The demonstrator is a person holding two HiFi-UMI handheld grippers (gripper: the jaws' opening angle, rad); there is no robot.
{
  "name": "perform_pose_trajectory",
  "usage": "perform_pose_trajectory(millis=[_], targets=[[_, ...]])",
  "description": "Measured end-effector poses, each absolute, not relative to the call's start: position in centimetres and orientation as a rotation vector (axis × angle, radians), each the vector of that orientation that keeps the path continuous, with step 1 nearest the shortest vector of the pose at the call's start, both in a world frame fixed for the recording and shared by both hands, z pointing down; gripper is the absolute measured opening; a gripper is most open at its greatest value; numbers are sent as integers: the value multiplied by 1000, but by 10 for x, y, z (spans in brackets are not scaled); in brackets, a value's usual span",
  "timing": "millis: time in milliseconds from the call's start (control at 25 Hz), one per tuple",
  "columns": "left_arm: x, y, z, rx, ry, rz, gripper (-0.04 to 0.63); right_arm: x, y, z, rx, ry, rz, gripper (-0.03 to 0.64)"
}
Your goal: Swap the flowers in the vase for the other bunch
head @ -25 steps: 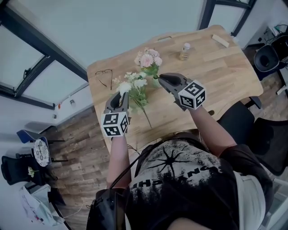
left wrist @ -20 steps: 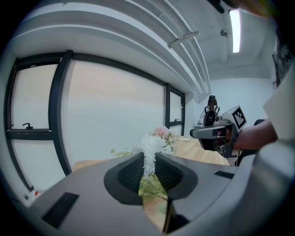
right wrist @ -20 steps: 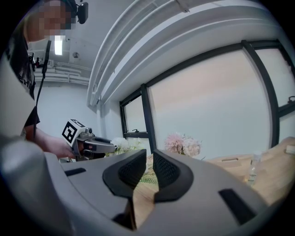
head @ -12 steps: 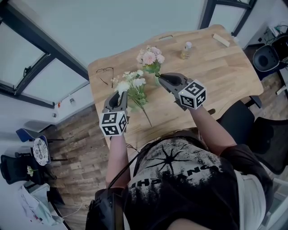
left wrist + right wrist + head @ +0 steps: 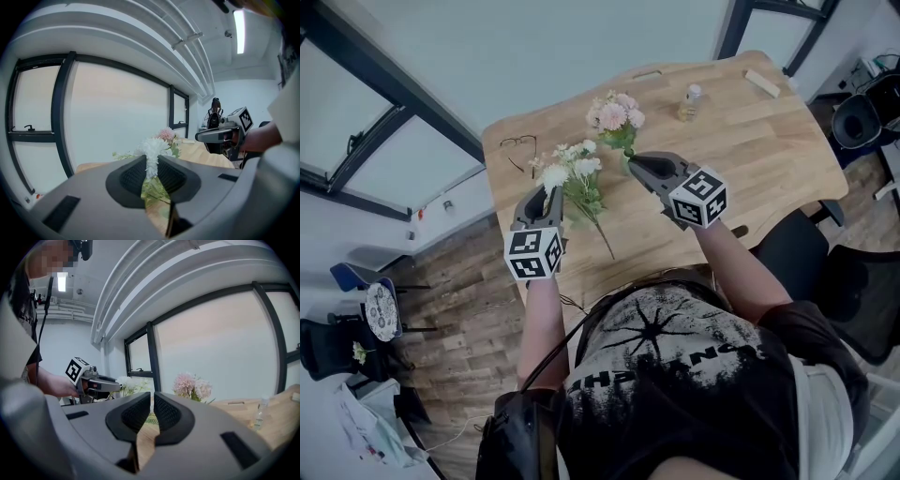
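Pink flowers stand upright at the back of the wooden table; the vase under them is hidden behind leaves and my right gripper. A white bunch spreads to their left, its stem trailing towards me. My left gripper is at the bunch's left edge. In the left gripper view a white bloom sits in the narrow gap between its pads, gripped. My right gripper is at the foot of the pink flowers. Its jaws have just been closing and nothing shows between them; the pink flowers stand beyond, slightly right.
A pair of glasses lies at the table's back left. A small bottle and a wooden block lie further right. A dark chair stands beyond the right edge. Windows run behind the table.
Hardly anything differs. Both grippers and both bunches stay about where they were; the left gripper has edged a touch to the left.
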State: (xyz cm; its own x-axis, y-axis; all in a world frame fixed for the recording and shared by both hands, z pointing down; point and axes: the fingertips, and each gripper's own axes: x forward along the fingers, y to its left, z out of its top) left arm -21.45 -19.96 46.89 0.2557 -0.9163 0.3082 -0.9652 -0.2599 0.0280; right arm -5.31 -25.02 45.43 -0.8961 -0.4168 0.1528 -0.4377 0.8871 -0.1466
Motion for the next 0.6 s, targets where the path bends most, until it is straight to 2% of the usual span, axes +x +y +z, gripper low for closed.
perform_pose_trajectory(millis=[600], targets=[[-210,-198,471,2325,-1752,332,81,-58,-239,457,653,-2929,281,35]])
